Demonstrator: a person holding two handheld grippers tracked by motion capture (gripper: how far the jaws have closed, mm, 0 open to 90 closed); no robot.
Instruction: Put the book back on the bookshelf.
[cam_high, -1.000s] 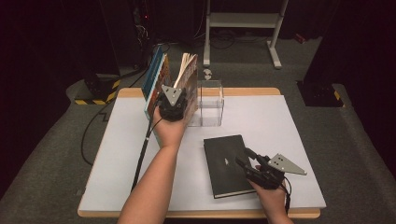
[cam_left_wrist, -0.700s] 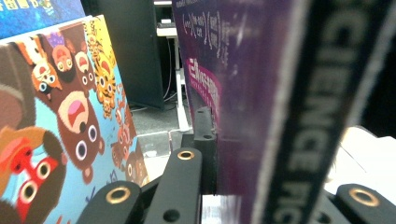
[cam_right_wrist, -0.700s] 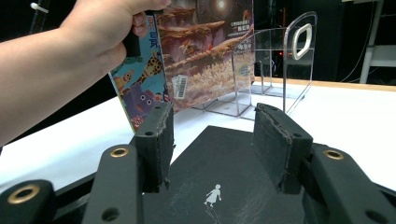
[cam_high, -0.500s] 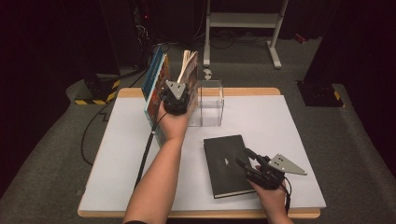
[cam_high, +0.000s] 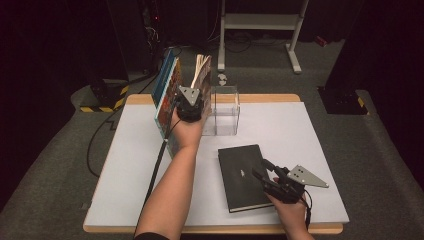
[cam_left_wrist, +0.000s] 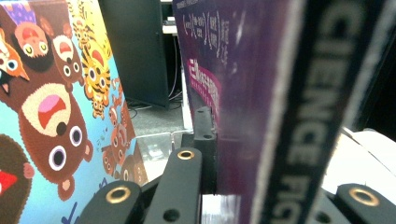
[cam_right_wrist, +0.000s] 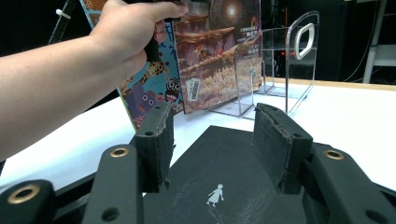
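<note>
Tilted less than a second ago, now nearly upright: purple science-fiction book (cam_left_wrist: 280, 107), clamped in left gripper (cam_high: 190, 106) beside clear acrylic stand (cam_high: 225, 107). Far cover hidden; spine lettering blurred, cut off. Just left of the jaws, cartoon-animal picture book (cam_left_wrist: 51, 116). Right gripper (cam_right_wrist: 212, 135) half open, gripping nothing, over black book (cam_right_wrist: 219, 186), small white figure on cover.

Purple book (cam_left_wrist: 261, 93) between jaws, cartoon-animal book (cam_left_wrist: 51, 116) beside

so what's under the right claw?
The black book lies flat on the white table, under the half-open right claw. A small white figure shows on its cover; the claw hides its near edge.
</note>
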